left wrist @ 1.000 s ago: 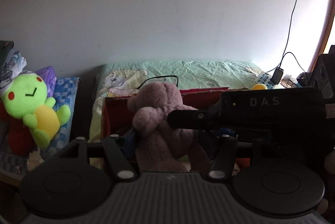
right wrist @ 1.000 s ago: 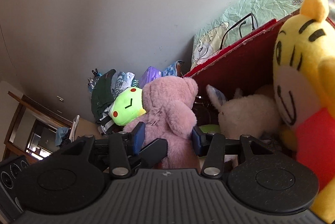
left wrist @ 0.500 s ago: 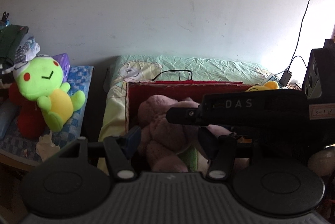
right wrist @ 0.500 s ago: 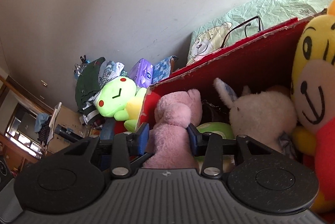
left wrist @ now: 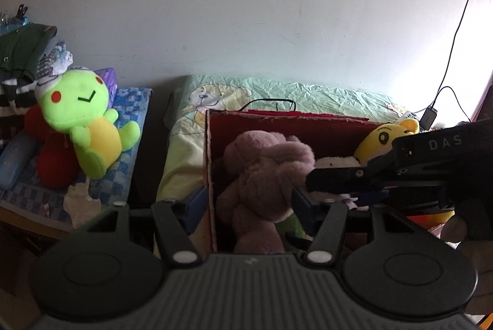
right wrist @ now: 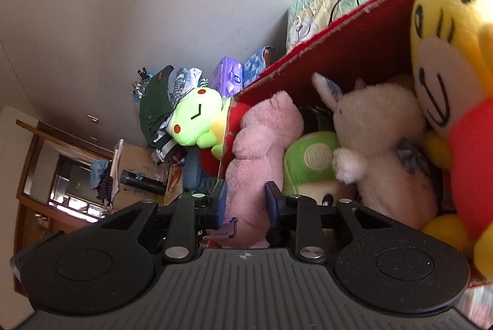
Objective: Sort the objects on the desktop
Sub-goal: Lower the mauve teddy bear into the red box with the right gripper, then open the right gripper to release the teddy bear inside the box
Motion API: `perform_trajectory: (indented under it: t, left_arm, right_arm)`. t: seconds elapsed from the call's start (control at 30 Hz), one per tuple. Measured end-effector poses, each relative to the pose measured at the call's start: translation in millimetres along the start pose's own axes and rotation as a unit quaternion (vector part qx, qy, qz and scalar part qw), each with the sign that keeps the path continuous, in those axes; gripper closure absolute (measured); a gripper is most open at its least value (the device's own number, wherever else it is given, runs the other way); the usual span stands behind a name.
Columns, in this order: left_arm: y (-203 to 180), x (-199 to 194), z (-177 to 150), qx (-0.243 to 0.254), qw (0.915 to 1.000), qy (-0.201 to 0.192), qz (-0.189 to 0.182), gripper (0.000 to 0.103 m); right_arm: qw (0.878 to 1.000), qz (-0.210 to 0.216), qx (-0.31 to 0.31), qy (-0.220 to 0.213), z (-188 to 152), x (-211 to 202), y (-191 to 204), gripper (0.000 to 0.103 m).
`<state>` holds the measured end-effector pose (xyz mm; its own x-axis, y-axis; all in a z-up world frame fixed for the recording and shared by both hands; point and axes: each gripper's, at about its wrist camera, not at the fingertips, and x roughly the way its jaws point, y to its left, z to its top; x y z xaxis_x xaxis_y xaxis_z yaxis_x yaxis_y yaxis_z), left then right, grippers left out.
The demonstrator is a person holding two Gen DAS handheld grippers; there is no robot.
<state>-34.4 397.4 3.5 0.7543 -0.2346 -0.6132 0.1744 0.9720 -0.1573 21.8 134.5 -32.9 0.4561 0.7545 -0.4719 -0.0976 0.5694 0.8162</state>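
So the pink teddy (right wrist: 262,151) is sitting in the red box (left wrist: 277,126) with the other plushies, right gripper (right wrist: 245,202) fingers closing around its lower body, while the left gripper (left wrist: 246,202) fingers straddle it half-open, probably steadying.

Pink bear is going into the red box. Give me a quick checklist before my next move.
1. Pink bear inside the red box: ok, it leans against the left wall.
2. Right hand-held gripper on the bear: ok, jaws closing with the bear between them.
3. Left hand-held gripper free: not ok, its fingers straddle the box wall and the bear.
4. Room in the box: not ok, white rabbit, green mushroom and yellow tiger crowd it.
5. Green frog boxed: not ok, outside.
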Motion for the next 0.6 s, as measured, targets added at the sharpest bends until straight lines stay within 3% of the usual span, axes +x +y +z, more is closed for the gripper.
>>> perform_trajectory:
  t: [0.23, 0.37, 0.47, 0.6]
  left_arm:
    - [4.5, -10.4, -5.3, -0.006, 0.9998, 0.000, 0.021, 0.042]
    - [10.8, -14.9, -10.1, -0.021, 0.9996, 0.006, 0.019, 0.042]
    - [10.4, -15.1, -13.2, -0.013, 0.9990, 0.011, 0.043, 0.043]
    - [13.7, -14.8, -15.4, -0.026, 0.9989, 0.013, 0.036, 0.043]
  right_arm:
    - [1.000, -0.006, 0.003, 0.007, -5.5, 17.8, 4.3, 0.075]
    - [0.999, -0.006, 0.014, 0.036, -8.9, 43.3, 0.1, 0.076]
    - [0.999, -0.014, -0.002, 0.048, -15.8, 55.9, 3.5, 0.075]
    - [0.998, -0.014, -0.005, 0.060, -13.6, 54.0, 4.0, 0.071]
